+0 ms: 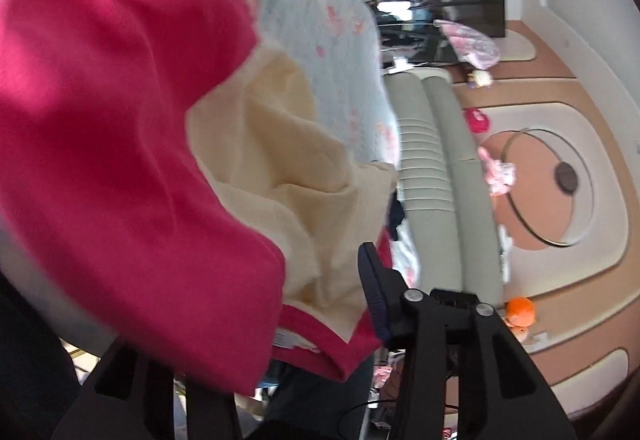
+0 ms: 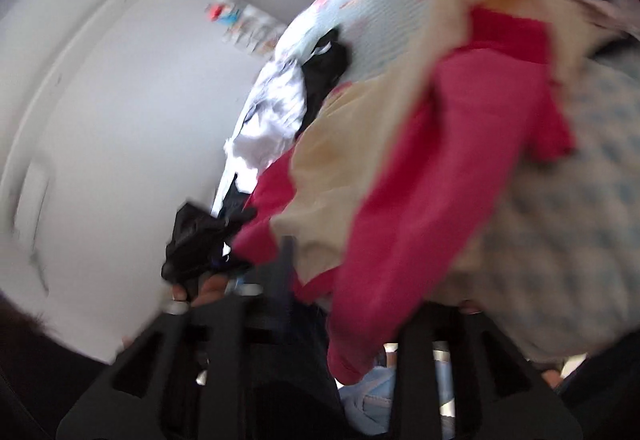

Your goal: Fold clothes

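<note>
While the left gripper is draped by the pink garment with its cream lining, its state cannot be told. Blur hides the right gripper's state too; the garment is seen hanging across it, above the floral bedding.

Crumpled pink garment with cream lining

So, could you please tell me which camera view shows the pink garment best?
The left wrist view: the pink garment fills its left half, fairly sharp, cream lining visible. The right wrist view shows the same garment, motion-blurred.
</note>
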`<state>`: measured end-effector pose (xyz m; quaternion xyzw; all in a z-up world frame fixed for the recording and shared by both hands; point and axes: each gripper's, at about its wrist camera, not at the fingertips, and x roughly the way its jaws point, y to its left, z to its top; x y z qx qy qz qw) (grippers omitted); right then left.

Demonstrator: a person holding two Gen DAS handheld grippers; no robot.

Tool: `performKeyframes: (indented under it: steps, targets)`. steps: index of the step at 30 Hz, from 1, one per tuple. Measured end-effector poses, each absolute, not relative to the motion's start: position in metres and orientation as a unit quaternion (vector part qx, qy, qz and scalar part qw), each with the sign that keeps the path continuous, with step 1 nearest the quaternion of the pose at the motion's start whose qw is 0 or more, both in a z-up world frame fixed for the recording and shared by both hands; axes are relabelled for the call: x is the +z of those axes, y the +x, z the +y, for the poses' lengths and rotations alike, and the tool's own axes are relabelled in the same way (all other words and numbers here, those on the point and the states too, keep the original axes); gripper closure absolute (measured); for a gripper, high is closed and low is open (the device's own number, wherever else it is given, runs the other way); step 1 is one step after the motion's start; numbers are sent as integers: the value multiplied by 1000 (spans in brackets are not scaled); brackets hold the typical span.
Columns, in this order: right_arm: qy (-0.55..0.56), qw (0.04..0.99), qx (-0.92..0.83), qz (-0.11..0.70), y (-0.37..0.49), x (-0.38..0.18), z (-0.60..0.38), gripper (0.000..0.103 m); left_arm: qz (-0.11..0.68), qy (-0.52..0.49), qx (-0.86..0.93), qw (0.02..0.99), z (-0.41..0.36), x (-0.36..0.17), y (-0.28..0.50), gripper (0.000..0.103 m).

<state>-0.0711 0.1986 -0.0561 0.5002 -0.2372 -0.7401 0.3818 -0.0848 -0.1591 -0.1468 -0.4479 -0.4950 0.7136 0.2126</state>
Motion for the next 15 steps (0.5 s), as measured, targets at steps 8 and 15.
performKeyframes:
  steps: [8,15]
  targets:
    - [544,275,-715,-342,-101,-138,228,72,-518,-458,711,127,-194,-173,-98,79]
    - [368,341,-793,-347,-127,-3,264,98,-433,-315,816,219,-192,-6,-127,98]
